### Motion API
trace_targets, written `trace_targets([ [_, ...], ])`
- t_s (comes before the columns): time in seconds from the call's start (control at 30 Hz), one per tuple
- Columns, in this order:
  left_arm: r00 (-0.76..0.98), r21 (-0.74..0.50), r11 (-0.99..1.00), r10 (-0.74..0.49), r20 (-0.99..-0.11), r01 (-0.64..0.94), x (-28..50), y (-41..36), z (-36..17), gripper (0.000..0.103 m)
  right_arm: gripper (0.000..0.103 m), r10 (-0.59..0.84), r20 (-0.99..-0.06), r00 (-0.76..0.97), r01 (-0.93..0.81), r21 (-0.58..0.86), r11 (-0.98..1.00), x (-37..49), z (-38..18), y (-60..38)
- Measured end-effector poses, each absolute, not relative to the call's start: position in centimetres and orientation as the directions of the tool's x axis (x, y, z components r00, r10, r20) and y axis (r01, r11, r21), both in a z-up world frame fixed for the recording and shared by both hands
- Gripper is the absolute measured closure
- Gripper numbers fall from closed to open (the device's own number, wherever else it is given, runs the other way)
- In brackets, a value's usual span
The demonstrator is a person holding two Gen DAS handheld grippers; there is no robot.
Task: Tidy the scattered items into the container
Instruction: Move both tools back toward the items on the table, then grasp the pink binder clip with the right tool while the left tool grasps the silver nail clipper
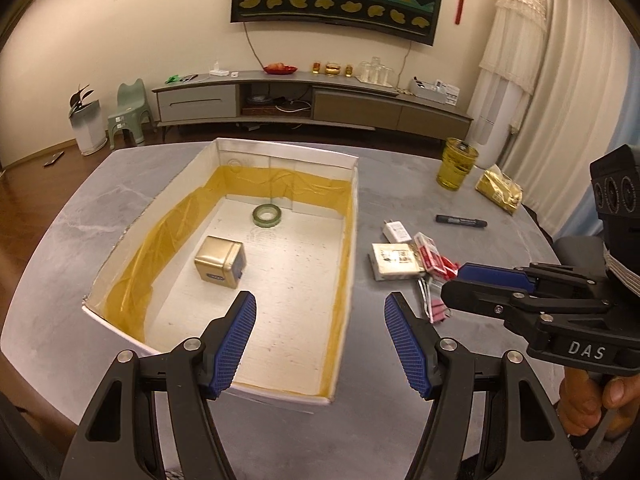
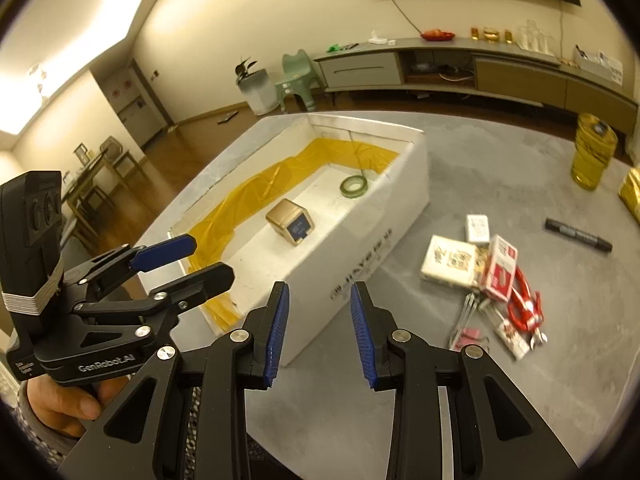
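- We hold the left tongs (image 1: 320, 344) with the blue ribbed pads apart and empty, hanging over the near end of the white cardboard box lined with yellow film (image 1: 352, 200).
- We hold the right tongs (image 2: 319, 334) with the pads apart too, gripping nothing, above the bare grey stone worktop (image 2: 500, 152) just outside the box's long wall.
- Inside the box a small gold cube-shaped tin (image 1: 219, 263) and a green roll of tape (image 1: 267, 215) already lie, well apart from each other.
- The scattered pile lies beside the box on our right: a cream-coloured flat packet (image 2: 450, 261), a red-and-white carton (image 2: 500, 268), a white plug adapter (image 2: 478, 228) and some red cord (image 2: 524, 300). Farther out lie a black marker pen (image 2: 578, 234), a gold foil pouch (image 1: 499, 189) and a yellow faceted glass jar (image 1: 456, 164).
- We judge the step in hand to be a reach by the right tongs to the pile. It would go best by picking a piece that stands free at the edge, closing across its narrow side, and lifting clear of the cord before swinging over the wall.
- The small pink and silver bits at the near edge of the pile are blurred, and we cannot tell what they are. The foil pouch is cut off at the edge of the right view.
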State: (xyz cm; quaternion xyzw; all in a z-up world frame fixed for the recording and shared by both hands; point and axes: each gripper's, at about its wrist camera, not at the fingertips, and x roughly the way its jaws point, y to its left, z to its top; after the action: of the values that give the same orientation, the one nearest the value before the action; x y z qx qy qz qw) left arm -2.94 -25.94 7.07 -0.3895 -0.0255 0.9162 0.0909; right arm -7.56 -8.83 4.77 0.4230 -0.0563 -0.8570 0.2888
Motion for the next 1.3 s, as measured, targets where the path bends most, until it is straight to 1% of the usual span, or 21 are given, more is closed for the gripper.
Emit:
trace_targets([
  [0.13,-0.671,-0.112,-0.976,0.210,-0.711,-0.187,-2.3,-23.9,7.1,0.035,0.066,-0.543,-0.690,-0.479,0.412,0.369,-0.833,-7.2,3.8,-6.6],
  [0.3,-0.650,-0.106,-0.963,0.247,-0.719,-0.249,-1.8,-20.8,6.7,0.035,0.065,-0.525,-0.693,-0.495,0.341,0.400,-0.851,-6.8,2.1,-3.2],
  [0.4,-0.626,-0.110,-0.952,0.272,-0.731,-0.285,-1.8,-19.0,6.1,0.033,0.065,-0.497,-0.702,-0.510,0.291,0.403,-0.868,-6.8,1.1,-1.0],
  [0.7,-0.528,-0.187,-0.923,0.350,-0.774,-0.337,-4.4,-14.5,2.5,0.033,0.065,-0.384,-0.771,-0.509,0.101,0.389,-0.916,-8.2,-2.3,4.5],
  [0.8,-0.501,-0.214,-0.912,0.375,-0.780,-0.350,-5.9,-13.1,1.3,0.033,0.061,-0.361,-0.784,-0.505,0.062,0.384,-0.921,-8.8,-3.0,5.6],
  [0.93,-0.487,-0.211,-0.910,0.374,-0.789,-0.357,-7.9,-11.7,-0.6,0.033,0.059,-0.326,-0.804,-0.498,0.058,0.344,-0.937,-10.0,-3.8,6.0],
  [1.17,-0.439,-0.229,-0.893,0.397,-0.806,-0.387,-10.1,-10.2,-4.5,0.033,0.056,-0.242,-0.841,-0.485,0.114,0.213,-0.970,-12.8,-5.0,4.8],
  [1.3,-0.423,-0.241,-0.895,0.397,-0.815,-0.376,-10.8,-10.5,-6.4,0.033,0.056,-0.242,-0.840,-0.485,0.123,0.208,-0.970,-13.6,-5.1,4.8],
])
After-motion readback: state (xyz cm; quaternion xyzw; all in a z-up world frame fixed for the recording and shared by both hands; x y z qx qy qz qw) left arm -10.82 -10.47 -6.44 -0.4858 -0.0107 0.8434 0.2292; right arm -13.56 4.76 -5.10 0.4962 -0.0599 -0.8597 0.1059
